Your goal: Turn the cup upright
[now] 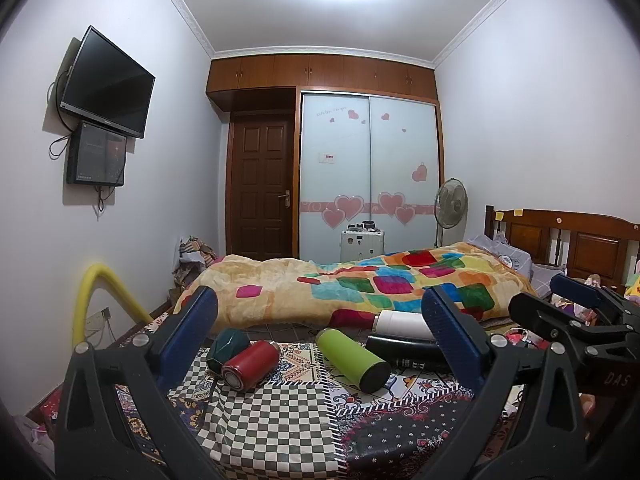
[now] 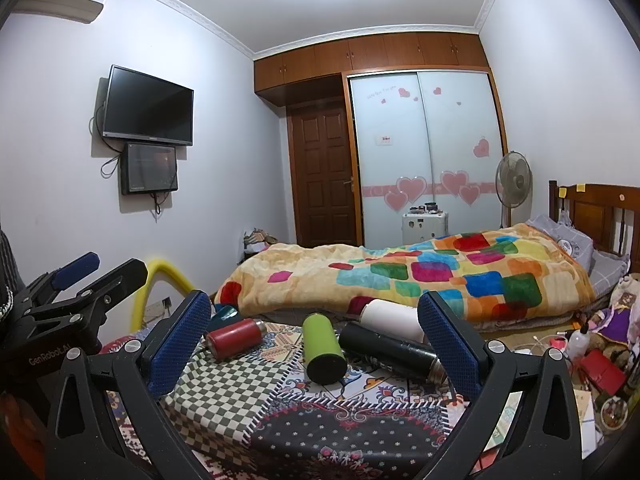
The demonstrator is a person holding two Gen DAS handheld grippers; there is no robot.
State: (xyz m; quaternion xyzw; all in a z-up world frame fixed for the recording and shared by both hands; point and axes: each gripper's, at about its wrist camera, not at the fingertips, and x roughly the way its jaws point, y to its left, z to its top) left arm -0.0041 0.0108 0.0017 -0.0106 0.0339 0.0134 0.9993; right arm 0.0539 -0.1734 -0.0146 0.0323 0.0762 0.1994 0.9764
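Several cups lie on their sides on a patterned table [image 1: 264,424]: a red one [image 1: 250,364], a dark green one [image 1: 226,348], a lime green one [image 1: 352,360], a black one [image 1: 404,354] and a white one [image 1: 404,324]. They also show in the right wrist view: red [image 2: 232,338], lime green [image 2: 322,348], black [image 2: 390,350], white [image 2: 394,316], dark green [image 2: 222,316]. My left gripper [image 1: 320,340] is open and empty, short of the cups. My right gripper [image 2: 314,340] is open and empty too.
A bed with a colourful blanket [image 1: 360,284] stands behind the table. A yellow foam tube [image 1: 92,292] is at the left. Clutter lies on the floor at the right [image 2: 592,352]. The right gripper's body [image 1: 576,320] shows at the right in the left wrist view.
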